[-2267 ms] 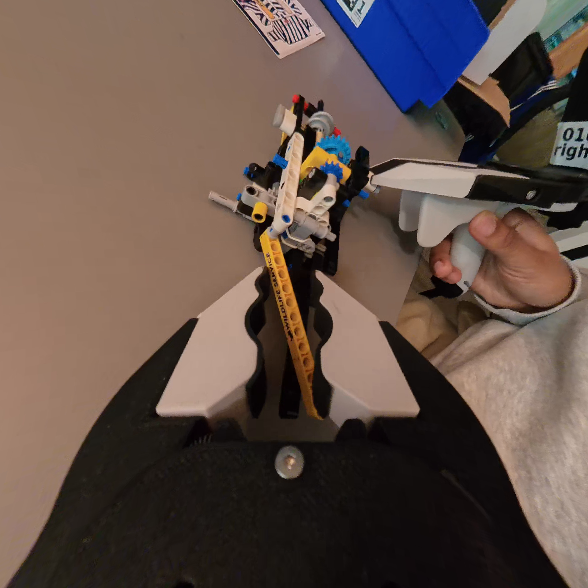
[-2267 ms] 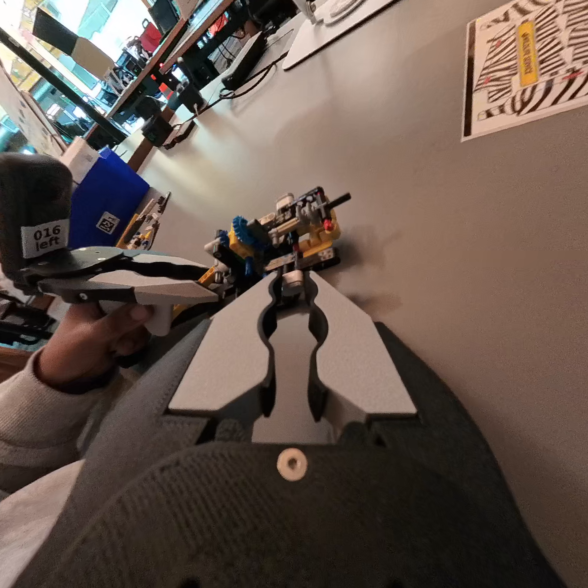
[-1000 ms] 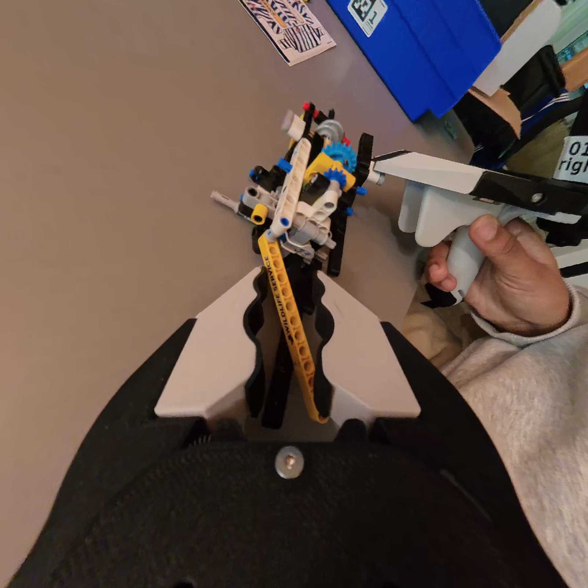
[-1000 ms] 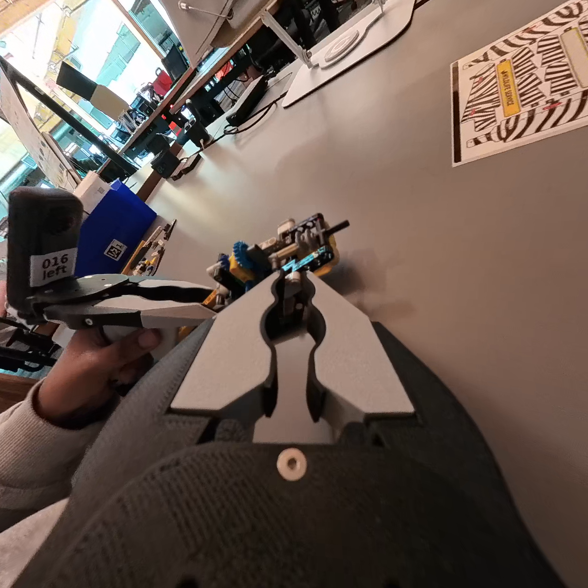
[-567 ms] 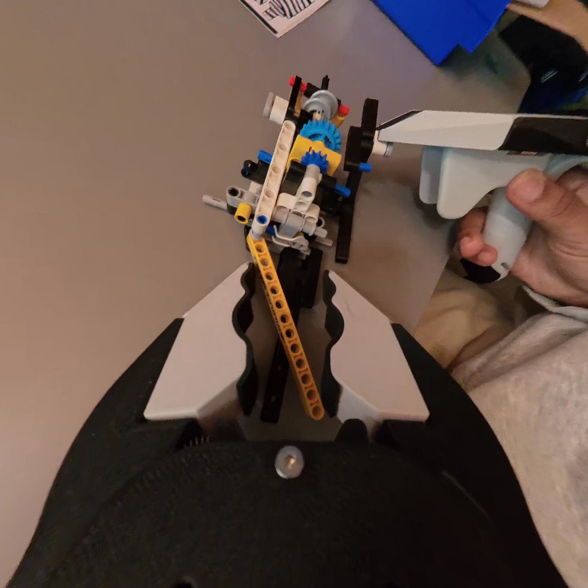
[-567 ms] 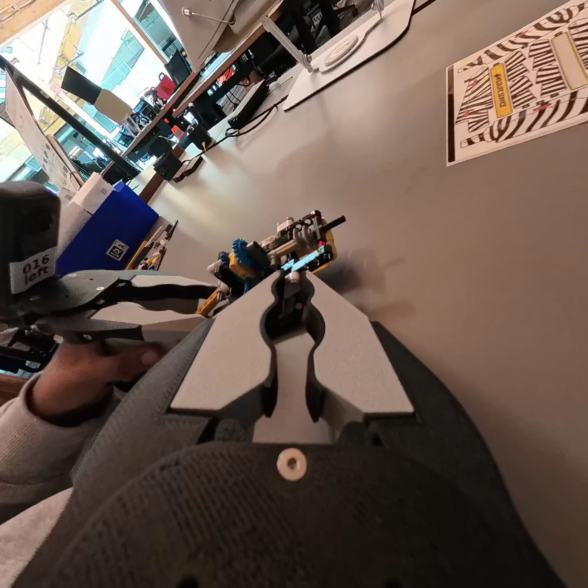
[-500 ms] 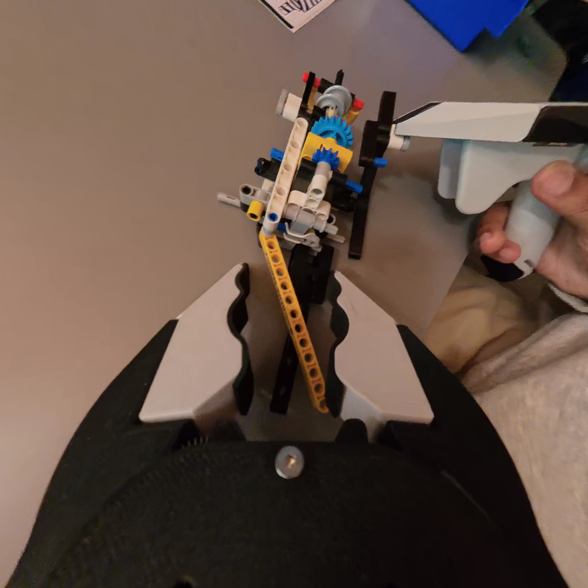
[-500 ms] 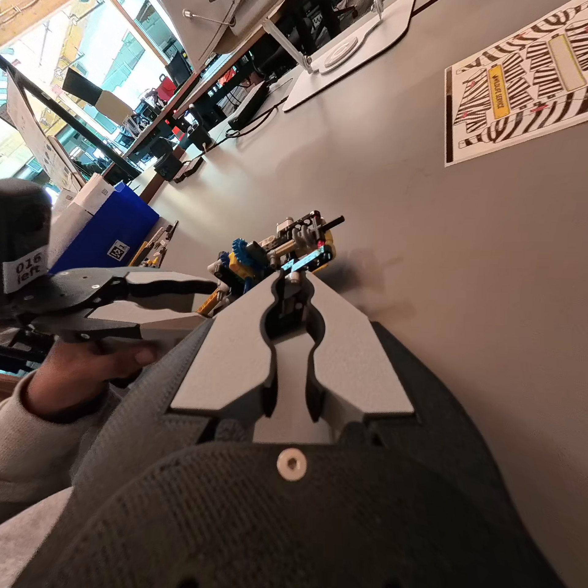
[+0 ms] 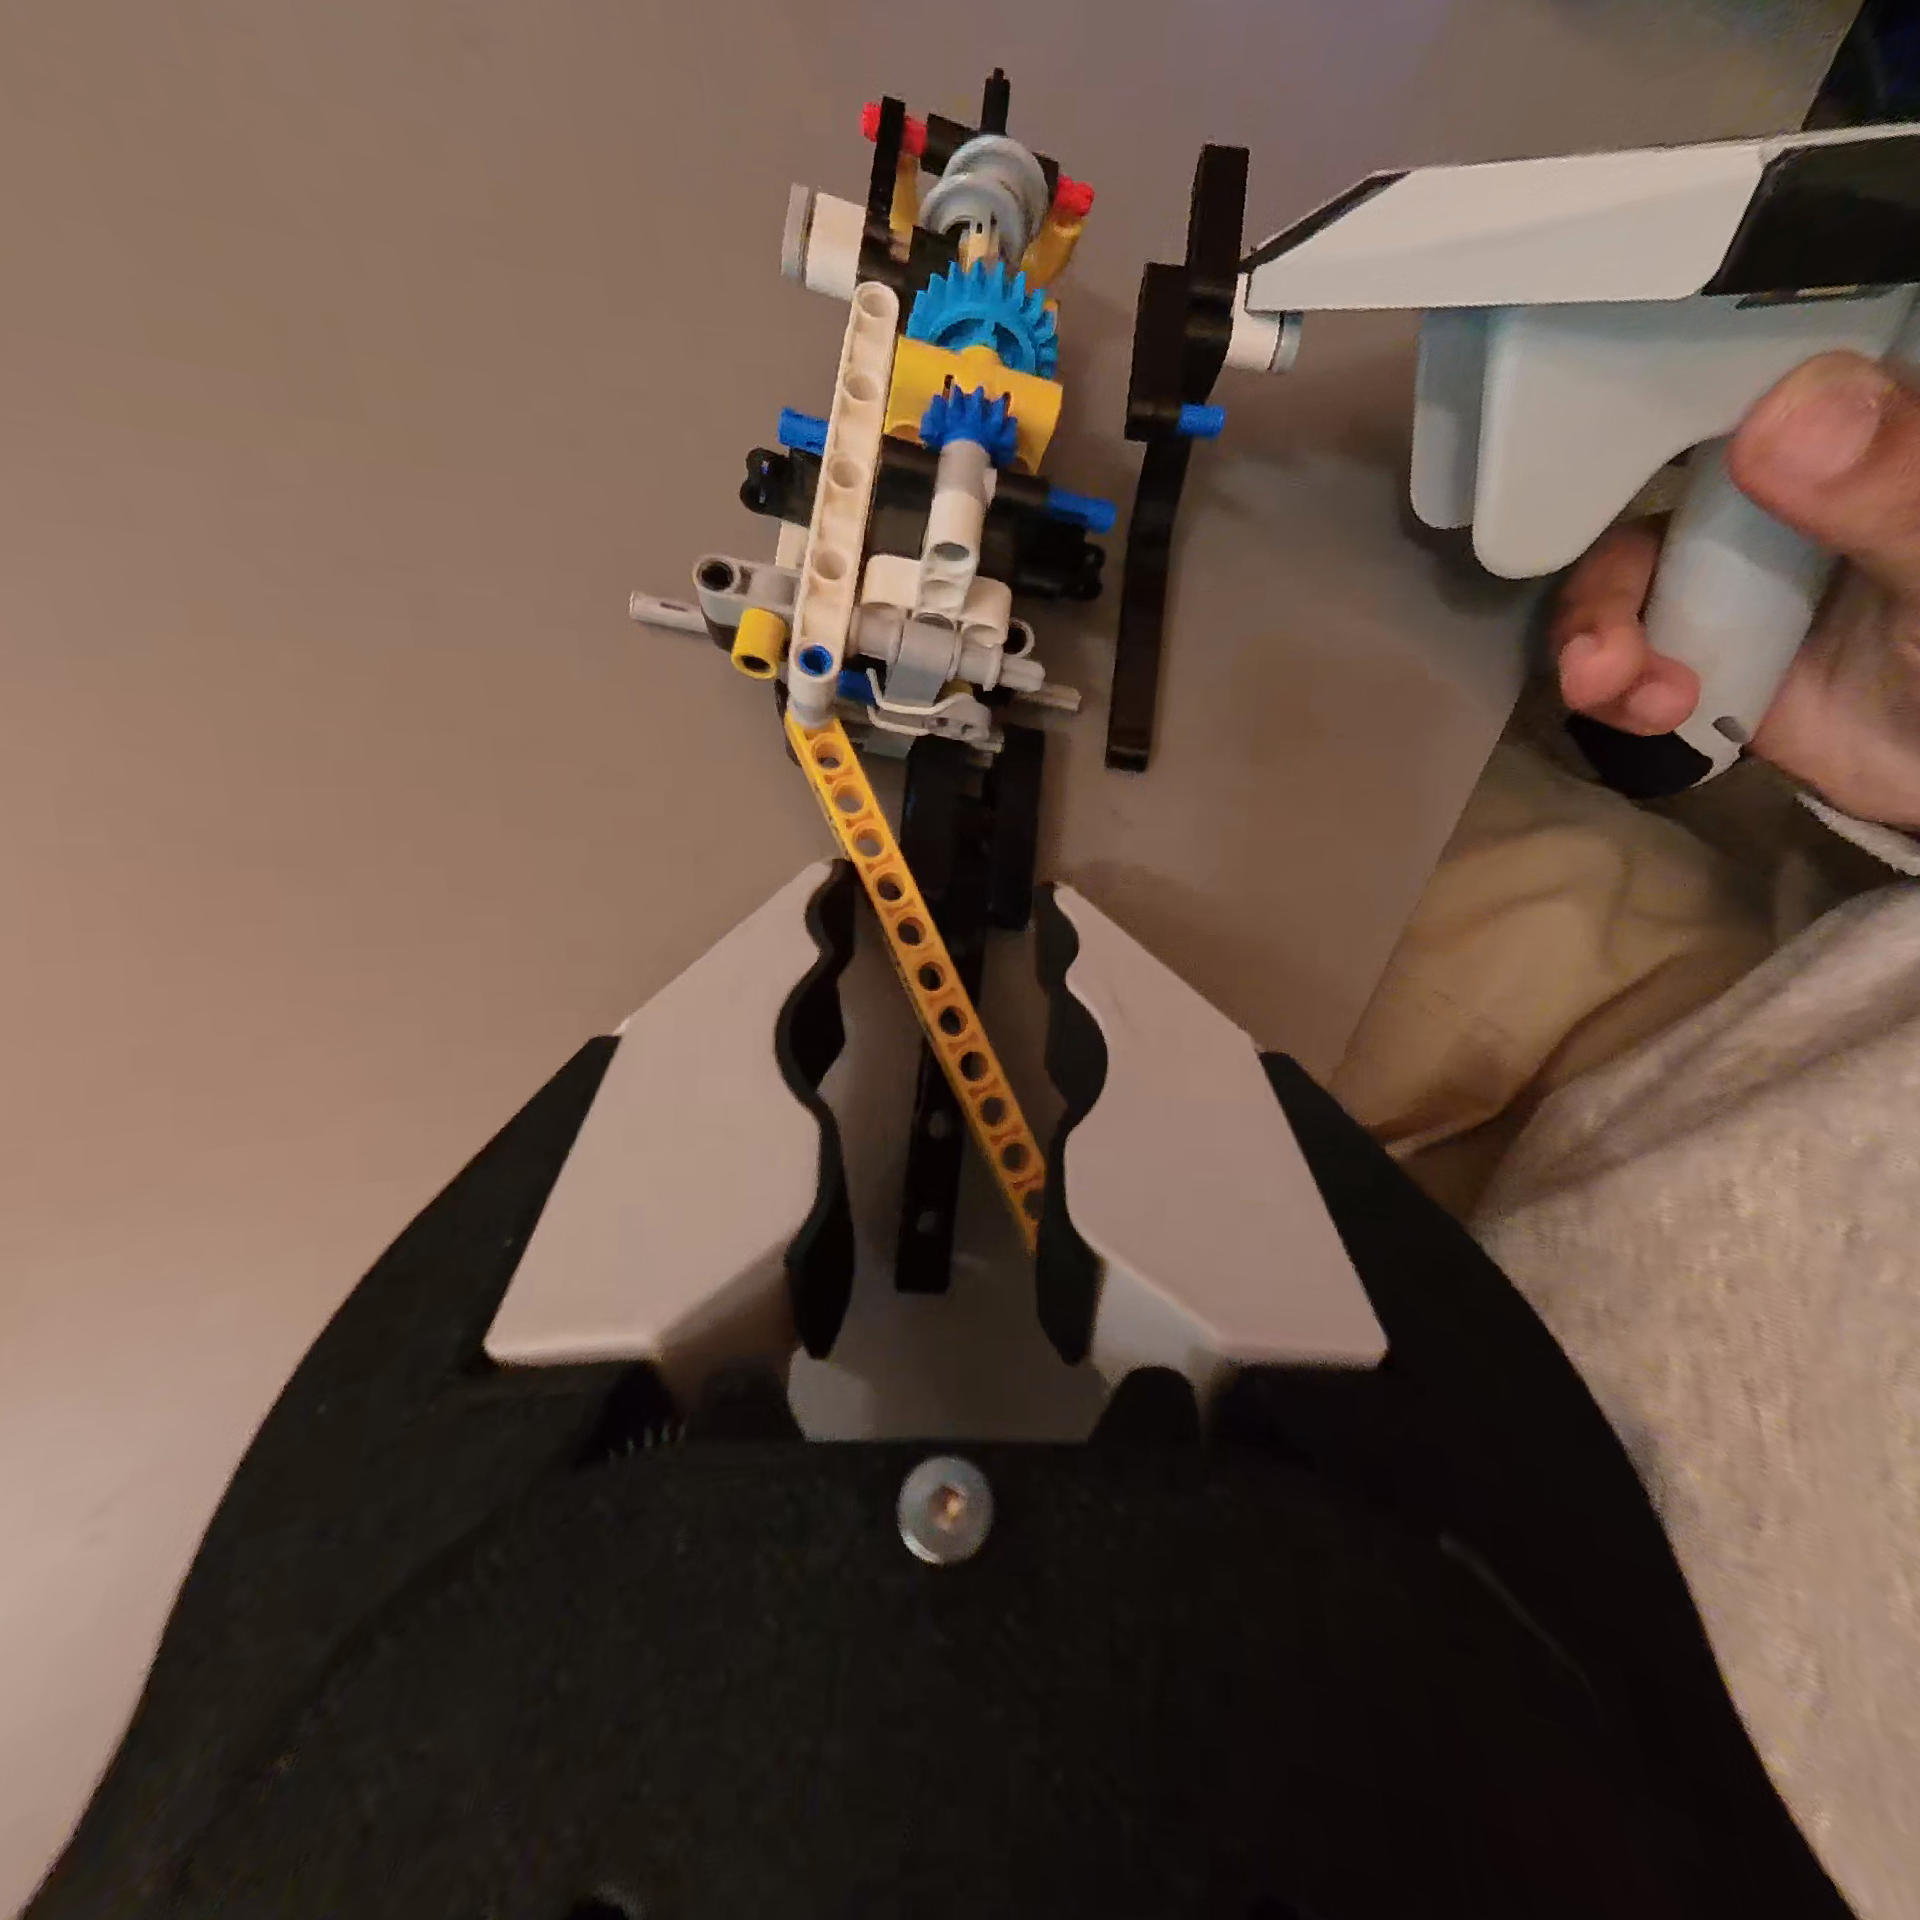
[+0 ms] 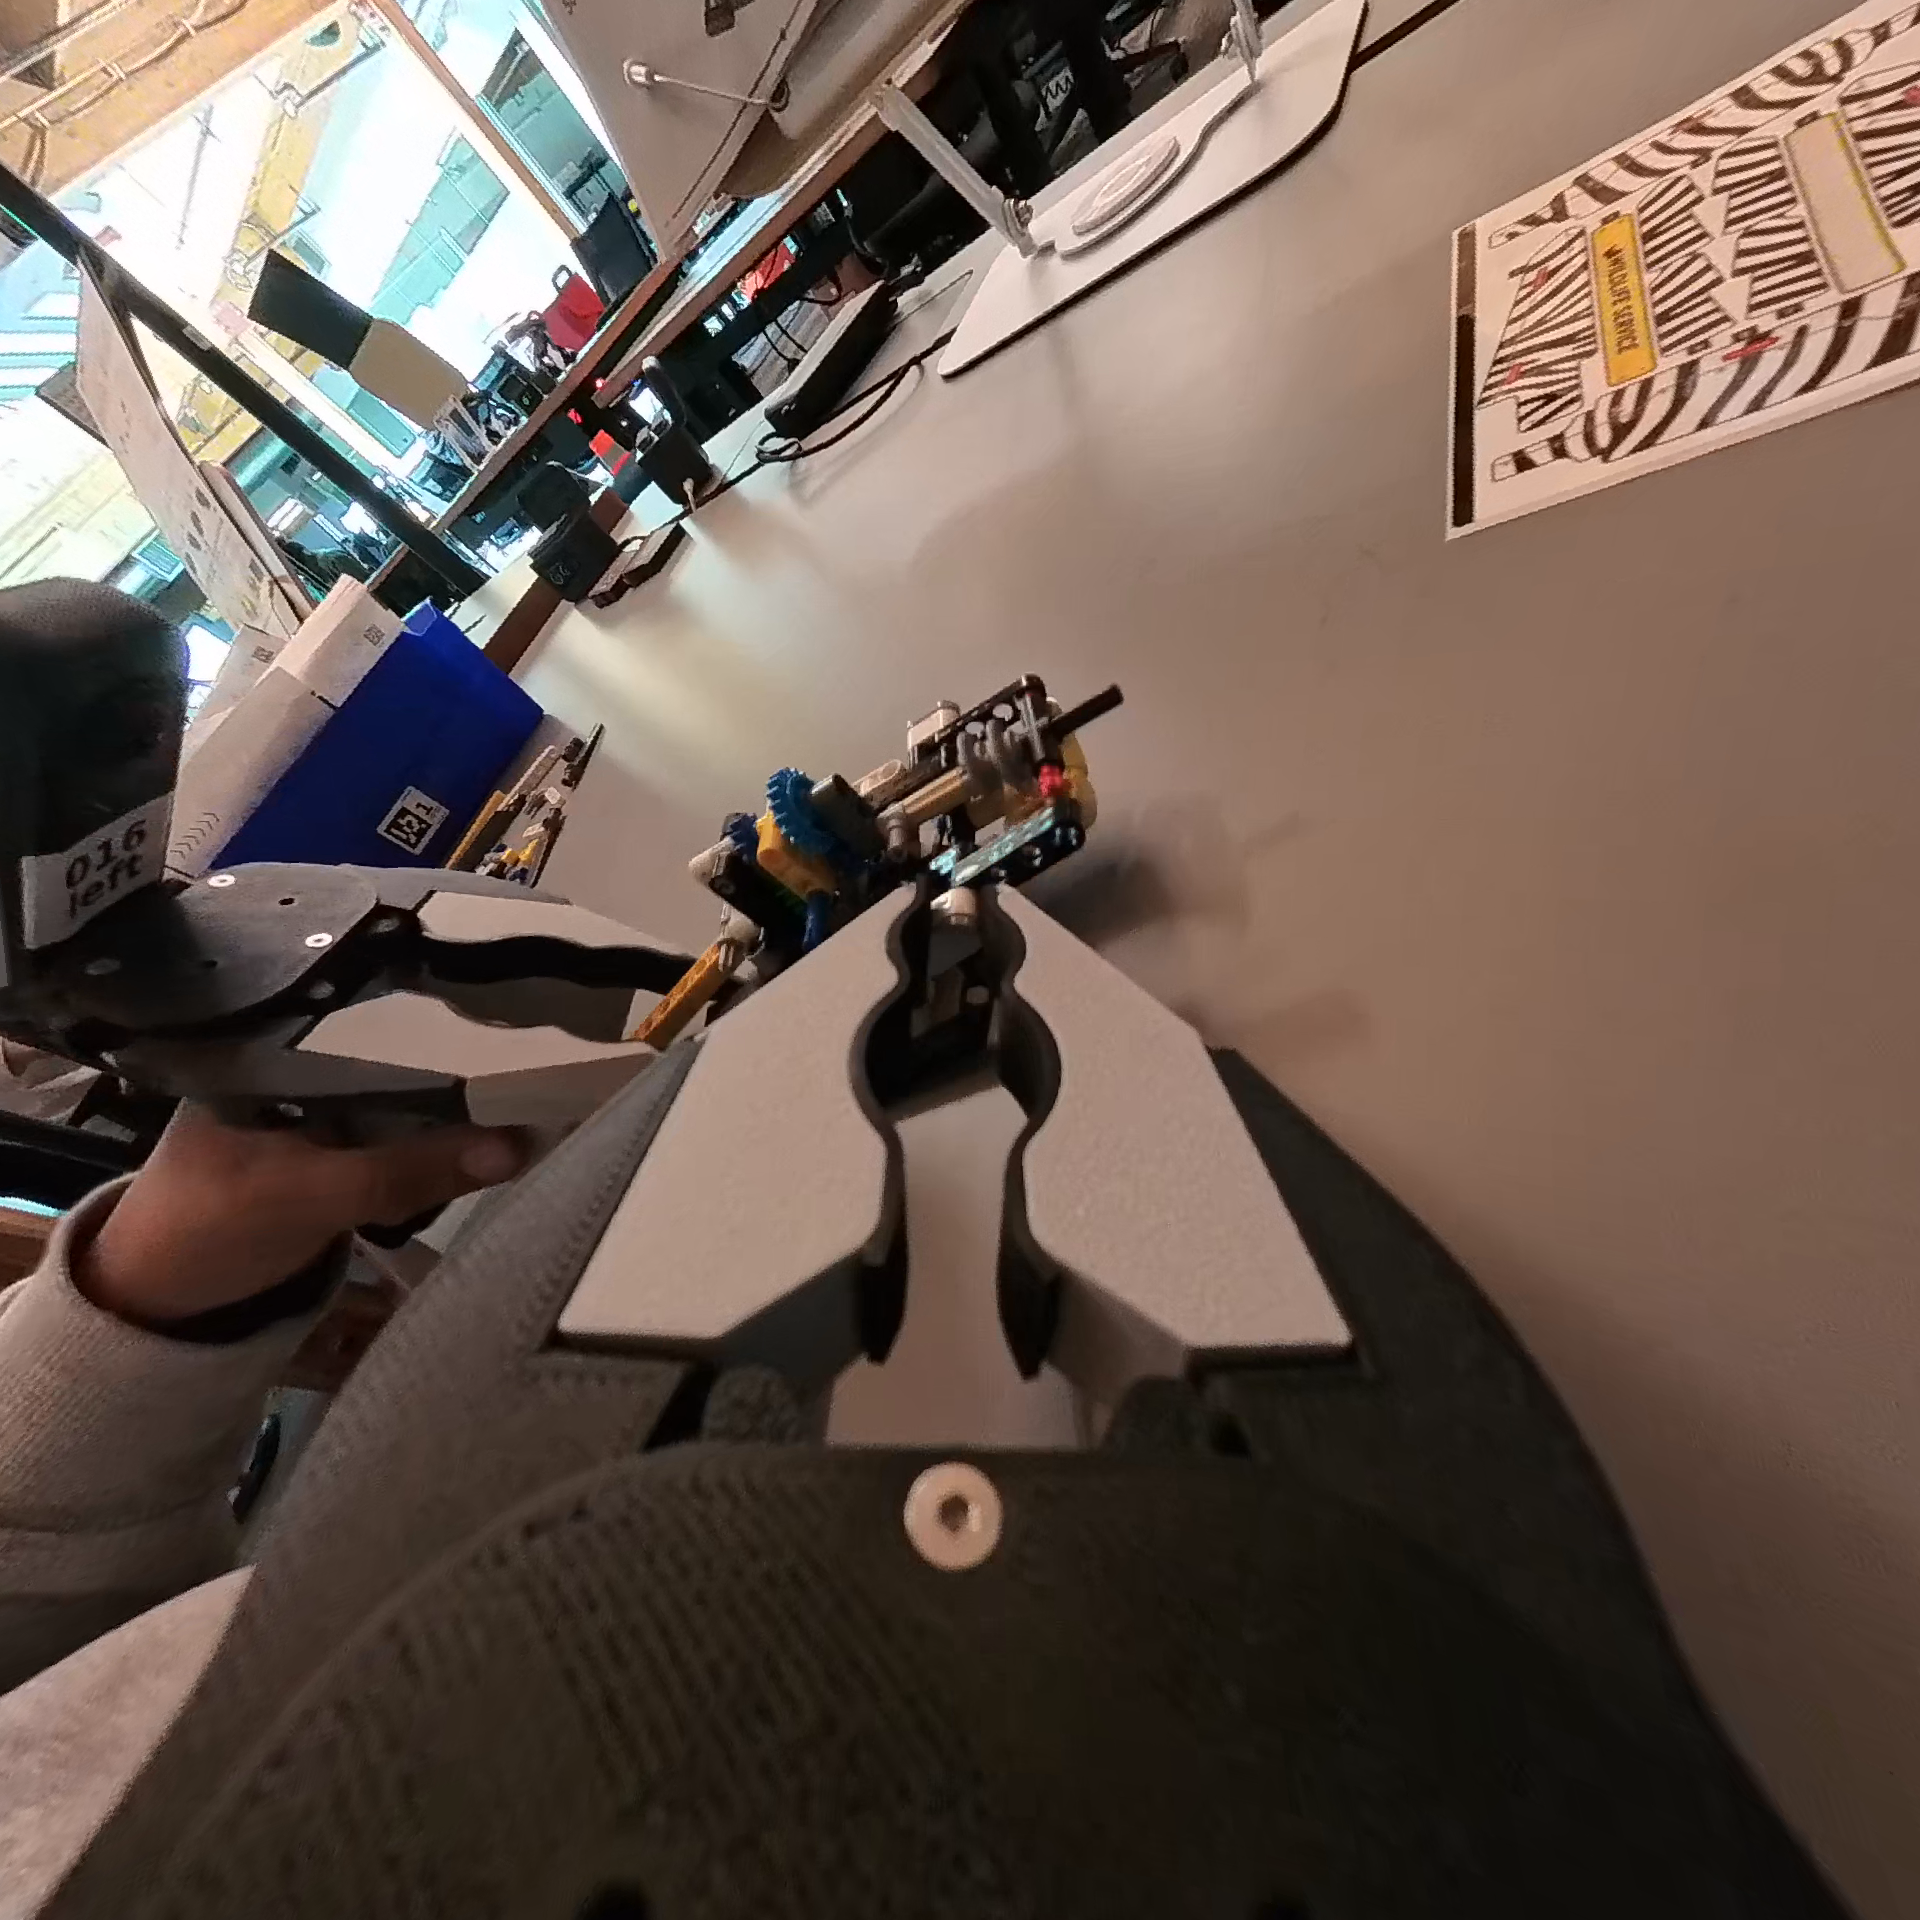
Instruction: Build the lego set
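Left wrist view: one lego assembly (image 9: pixel 935 447) is seen on a grey table (image 9: pixel 312 520), with two blue gears, one yellow beam (image 9: pixel 914 987) and one separate black beam (image 9: pixel 1169 457). The left gripper (image 9: pixel 935 894) is spread apart, its fingers straddling the yellow beam without clamping.

Right wrist view: one zebra-striped sticker sheet (image 10: pixel 1683 260) and one blue box (image 10: pixel 364 758) are noted in an office. The right gripper (image 10: pixel 961 914) is closed on the black beam (image 10: pixel 1003 857) beside the assembly.

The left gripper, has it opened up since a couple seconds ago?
Yes. The left gripper fingers have spread off the yellow beam they clamped.
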`<state>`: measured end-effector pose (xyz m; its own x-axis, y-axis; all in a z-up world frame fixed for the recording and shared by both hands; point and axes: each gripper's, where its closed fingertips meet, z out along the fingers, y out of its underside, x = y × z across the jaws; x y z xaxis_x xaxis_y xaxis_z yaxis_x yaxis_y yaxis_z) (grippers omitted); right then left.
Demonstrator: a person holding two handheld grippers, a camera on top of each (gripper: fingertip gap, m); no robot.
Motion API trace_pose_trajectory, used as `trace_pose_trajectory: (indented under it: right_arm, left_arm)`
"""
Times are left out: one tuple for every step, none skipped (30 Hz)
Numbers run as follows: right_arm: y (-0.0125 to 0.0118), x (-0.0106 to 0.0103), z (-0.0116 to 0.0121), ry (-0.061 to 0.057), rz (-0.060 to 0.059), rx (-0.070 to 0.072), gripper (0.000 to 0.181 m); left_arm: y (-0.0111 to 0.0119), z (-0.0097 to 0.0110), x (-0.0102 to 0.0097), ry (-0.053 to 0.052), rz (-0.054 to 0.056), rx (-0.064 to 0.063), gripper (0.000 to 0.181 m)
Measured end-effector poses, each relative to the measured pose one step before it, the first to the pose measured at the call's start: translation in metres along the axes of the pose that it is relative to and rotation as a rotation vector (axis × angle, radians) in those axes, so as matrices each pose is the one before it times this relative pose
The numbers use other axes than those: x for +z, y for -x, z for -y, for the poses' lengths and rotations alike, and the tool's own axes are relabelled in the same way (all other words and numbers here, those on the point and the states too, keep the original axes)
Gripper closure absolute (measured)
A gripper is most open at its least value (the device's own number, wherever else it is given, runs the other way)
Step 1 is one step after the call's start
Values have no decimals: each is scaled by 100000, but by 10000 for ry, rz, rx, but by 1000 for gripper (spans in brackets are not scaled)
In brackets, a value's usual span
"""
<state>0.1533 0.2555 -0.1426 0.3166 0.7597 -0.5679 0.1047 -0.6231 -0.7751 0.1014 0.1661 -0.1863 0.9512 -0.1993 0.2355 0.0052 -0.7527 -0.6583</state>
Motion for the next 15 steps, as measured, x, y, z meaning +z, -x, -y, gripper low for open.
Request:
trace_pose_trajectory:
  right_arm:
    - [-5, 15, -33, 16, 18, 18, 174]
    - [2, 7, -36, 21, 0, 2, 174]
    - [6, -8, -8, 2, -4, -14, 174]
    - [2, -12, 4, -2, 0, -12, 174]
    - [-1, -15, -1, 1, -5, -5, 174]
    - [-4, -16, 17, -8, -3, 2, 174]
    - [-23, -18, 30, -17, 4, 17, 174]
    - [-17, -26, 44, -22, 3, 25, 174]
    - [-28, -19, 55, -23, -9, 20, 174]
    - [-58, -15, 57, -18, -31, 9, 174]
    - [-44, -29, 95, -46, -24, 10, 174]
    - [-34, -33, 143, -78, -14, 29, 175]
    - [-36, -35, 160, -86, -17, 48, 175]
    - [-70, -43, 167, -97, -35, 52, 175]
    - [-82, -47, 130, -89, -44, 49, 175]
  left_arm:
    - [-49, 132, 101, -91, -33, -98, 145]
    - [-81, 140, 111, -96, -46, -89, 146]
    - [-34, 136, 106, -95, 2, -73, 144]
    - [-17, 107, 109, -71, 21, -34, 144]
    - [-27, 64, 85, -42, 22, -3, 144]
    - [28, 24, 64, -8, 48, 8, 146]
    - [-59, 1, 40, -1, -31, 20, 147]
    - [-84, 0, 26, -3, -75, -26, 148]
    - [-34, 21, 0, -31, -68, -69, 150]
    - [34, 51, -10, -64, -46, -124, 151]
    - [82, 72, -6, -89, -34, -167, 153]
    - [53, 63, -3, -95, -75, -191, 153]
    - [5, 86, 14, -97, -124, -232, 154]
    - [-46, 81, 17, -96, -160, -257, 154]
    - [-45, 80, 19, -94, -167, -235, 154]
